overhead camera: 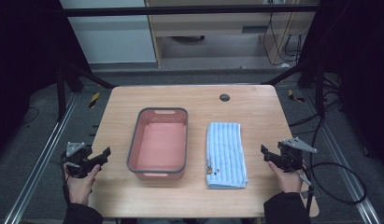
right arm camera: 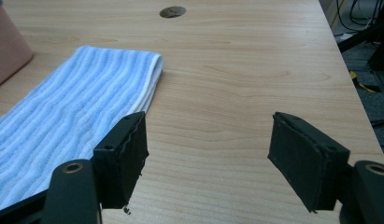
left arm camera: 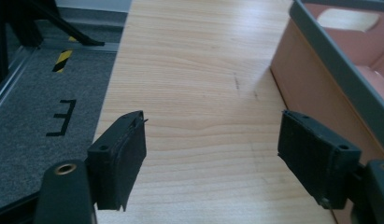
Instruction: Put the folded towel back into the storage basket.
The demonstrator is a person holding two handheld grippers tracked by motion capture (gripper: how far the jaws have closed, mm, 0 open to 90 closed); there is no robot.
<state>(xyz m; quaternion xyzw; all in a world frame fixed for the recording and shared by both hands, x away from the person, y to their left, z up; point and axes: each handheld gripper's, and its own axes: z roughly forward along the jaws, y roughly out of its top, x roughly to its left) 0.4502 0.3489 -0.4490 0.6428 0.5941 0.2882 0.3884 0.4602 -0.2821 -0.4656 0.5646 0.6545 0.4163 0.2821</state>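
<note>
Both grippers are hovering over the table (overhead camera: 255,100) with jaws spread wide and nothing between them. Left gripper (overhead camera: 105,153) is sitting at the table's left edge, just beside the pink tub (overhead camera: 158,173), whose grey-rimmed wall is showing at the right of the left gripper view. Right gripper (overhead camera: 264,151) is waiting near the right edge, a little apart from the folded blue striped towel (overhead camera: 225,154). Tub and towel are lying side by side mid-table, close but apart.
</note>
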